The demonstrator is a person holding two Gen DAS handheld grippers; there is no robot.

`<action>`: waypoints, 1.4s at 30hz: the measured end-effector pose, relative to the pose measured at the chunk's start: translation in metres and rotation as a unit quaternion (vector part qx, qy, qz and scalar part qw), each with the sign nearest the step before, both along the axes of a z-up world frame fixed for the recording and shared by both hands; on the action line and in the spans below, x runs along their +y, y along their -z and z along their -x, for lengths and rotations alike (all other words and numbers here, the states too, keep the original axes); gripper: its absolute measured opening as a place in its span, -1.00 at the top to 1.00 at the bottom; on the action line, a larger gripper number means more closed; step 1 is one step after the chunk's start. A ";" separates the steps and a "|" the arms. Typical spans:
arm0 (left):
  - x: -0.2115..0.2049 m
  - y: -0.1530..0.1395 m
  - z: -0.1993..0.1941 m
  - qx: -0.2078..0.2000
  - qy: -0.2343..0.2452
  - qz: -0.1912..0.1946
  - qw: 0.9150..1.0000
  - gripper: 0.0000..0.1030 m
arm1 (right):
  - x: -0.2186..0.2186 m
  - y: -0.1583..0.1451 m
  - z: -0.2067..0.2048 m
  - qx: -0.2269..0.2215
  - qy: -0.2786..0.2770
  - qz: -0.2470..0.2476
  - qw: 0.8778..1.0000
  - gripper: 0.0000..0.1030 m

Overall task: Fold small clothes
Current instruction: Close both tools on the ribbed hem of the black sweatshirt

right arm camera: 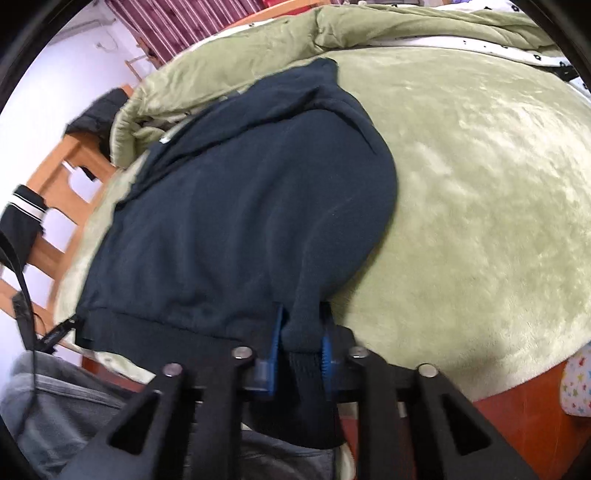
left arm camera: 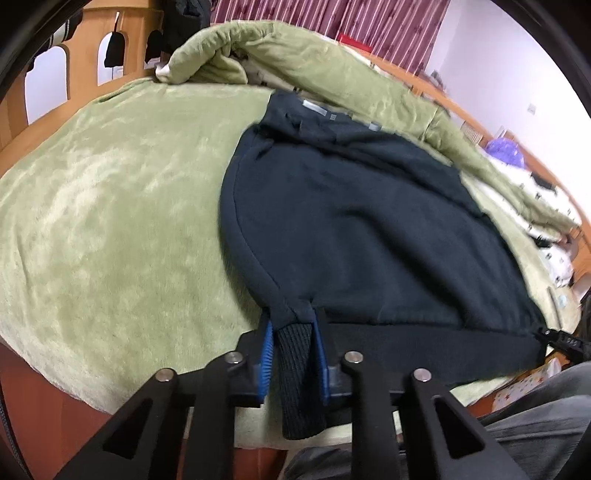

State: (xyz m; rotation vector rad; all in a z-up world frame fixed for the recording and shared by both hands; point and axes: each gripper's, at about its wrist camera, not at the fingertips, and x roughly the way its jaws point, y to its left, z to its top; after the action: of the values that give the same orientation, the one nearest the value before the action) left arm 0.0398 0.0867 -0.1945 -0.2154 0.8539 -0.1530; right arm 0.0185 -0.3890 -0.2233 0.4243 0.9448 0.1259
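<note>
1. A dark navy sweatshirt [left arm camera: 362, 221] is lying spread flat on a green blanket [left arm camera: 110, 221] covering a bed, its ribbed hem [left arm camera: 424, 347] lying along the near edge and its neck end pointing far, toward the bunched blanket.
2. A ribbed cuff [left arm camera: 299, 369] at the near left corner of the sweatshirt is hanging down between the blue pads [left arm camera: 267, 347] of the left hand-held gripper [left arm camera: 293, 325].
3. The left hand-held gripper is sitting clamped on that cuff and sleeve end, its jaws drawn close with the fabric pinched between them.
4. In the right wrist view, the sweatshirt [right arm camera: 240, 221] is filling the left and middle of the frame, with the blanket [right arm camera: 480, 184] stretching off to the right.
5. The right hand-held gripper [right arm camera: 301, 328] is sitting clamped on the sleeve end at the near right corner, blue pads [right arm camera: 275, 343] pressing the dark cloth and the cuff [right arm camera: 303, 369] hanging below.
6. Each gripper's black tip is showing at the hem's far corner in the other's view.
7. A rolled-back fold of blanket [left arm camera: 295, 66] is lying along the far side of the bed, just beyond the sweatshirt.
8. A wooden bed frame [left arm camera: 74, 44] is standing at the far left, and striped maroon curtains [left arm camera: 332, 14] are hanging behind.
9. The person's grey trousers [right arm camera: 55, 398] are showing at the near edge.
</note>
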 end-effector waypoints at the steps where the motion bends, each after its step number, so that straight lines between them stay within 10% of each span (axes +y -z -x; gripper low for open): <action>1: 0.000 -0.011 0.001 -0.011 0.005 0.008 1.000 0.70 | 0.001 -0.007 0.000 -0.008 0.002 0.001 1.000 0.71; 16: 0.005 -0.114 -0.005 -0.098 -0.006 0.060 0.993 0.76 | 0.011 -0.140 -0.012 -0.110 0.024 0.017 0.993 0.76; 42: 0.006 -0.141 0.055 -0.115 -0.002 0.070 0.991 0.77 | 0.007 -0.168 0.064 -0.135 0.023 0.013 0.990 0.77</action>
State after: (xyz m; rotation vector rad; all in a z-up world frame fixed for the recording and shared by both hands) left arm -0.0150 0.0931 -0.0531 -0.3240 0.6140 -0.2290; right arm -0.0459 -0.3822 -0.0549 0.3925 0.6690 0.1253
